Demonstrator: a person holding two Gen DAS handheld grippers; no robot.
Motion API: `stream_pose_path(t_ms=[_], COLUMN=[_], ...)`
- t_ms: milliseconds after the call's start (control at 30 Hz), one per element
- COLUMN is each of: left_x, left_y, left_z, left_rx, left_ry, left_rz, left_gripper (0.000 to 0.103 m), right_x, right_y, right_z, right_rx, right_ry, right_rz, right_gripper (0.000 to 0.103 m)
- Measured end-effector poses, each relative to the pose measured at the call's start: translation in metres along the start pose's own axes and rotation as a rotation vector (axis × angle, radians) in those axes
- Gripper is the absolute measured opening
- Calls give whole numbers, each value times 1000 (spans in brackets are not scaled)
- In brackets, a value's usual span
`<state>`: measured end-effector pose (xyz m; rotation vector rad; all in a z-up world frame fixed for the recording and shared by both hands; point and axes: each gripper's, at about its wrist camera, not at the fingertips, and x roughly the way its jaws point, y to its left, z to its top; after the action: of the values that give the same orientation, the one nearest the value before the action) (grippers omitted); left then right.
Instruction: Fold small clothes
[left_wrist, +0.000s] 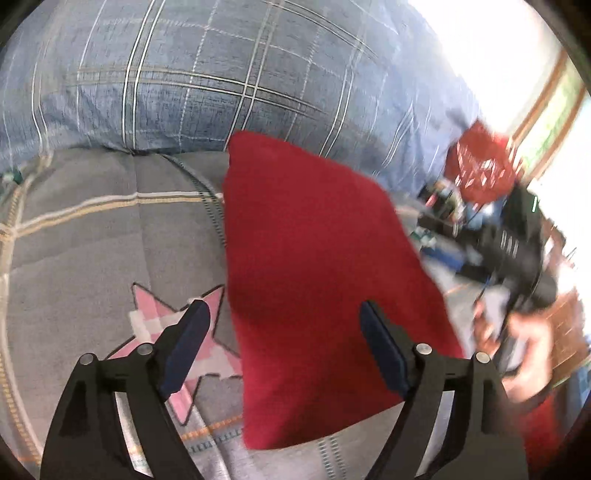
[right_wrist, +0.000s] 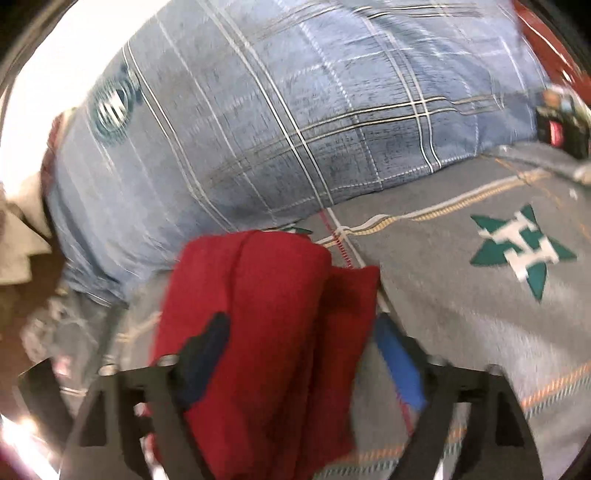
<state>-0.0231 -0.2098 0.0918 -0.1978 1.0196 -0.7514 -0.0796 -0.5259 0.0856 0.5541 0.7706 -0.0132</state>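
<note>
A small red cloth (left_wrist: 317, 280) lies folded flat on the grey bedspread (left_wrist: 92, 251). My left gripper (left_wrist: 284, 314) is open just above its near part, with one finger over the pink star and the other over the cloth. In the right wrist view the red cloth (right_wrist: 266, 314) lies folded in layers between the open fingers of my right gripper (right_wrist: 303, 332); I cannot tell whether the pads touch it. The right gripper (left_wrist: 517, 258) and the hand that holds it show blurred at the right of the left wrist view.
A blue plaid pillow (left_wrist: 221, 74) (right_wrist: 295, 110) lies along the far side of the bed. A pink star (left_wrist: 173, 332) and a green star (right_wrist: 521, 251) are printed on the bedspread. A red bag (left_wrist: 480, 166) and clutter stand beside the bed, under a bright window.
</note>
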Motion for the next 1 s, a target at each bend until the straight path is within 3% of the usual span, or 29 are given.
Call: stream_pose_path(t_ms=[200,300,400,467,567,733,900,1000], left_x=[28,48,51,49,33,-17,-70,-66], left_y=[11,10,3,1,-4,-15,-6,9], left_z=[14,13,12,12,16,11,-16,-41], left_rx=[-31,-38,-10,-11,-23,12,12,-16], left_ry=[77,135,118,114,97,46,12,49], left_rz=[-34,-83,-75,-67,-82,-71,-10,53], left_gripper=[84,84,84,73,56,56,56,57], right_x=[27,32,34,31,15,-12,-24,-6], right_y=[-6,10,32,41,46,76,100,106], right_z=[-14,-21,-27,-29,-24,-30,-51,-69], right_rx=[33,-33,-167,-198,-181,-215,-242,-250], right_ry=[108,114,79,51,21,-9,18,78], right_rz=[46,59,-16,-42,-7,52,147,124], right_gripper=[90,89,71,55,41,40,40,50])
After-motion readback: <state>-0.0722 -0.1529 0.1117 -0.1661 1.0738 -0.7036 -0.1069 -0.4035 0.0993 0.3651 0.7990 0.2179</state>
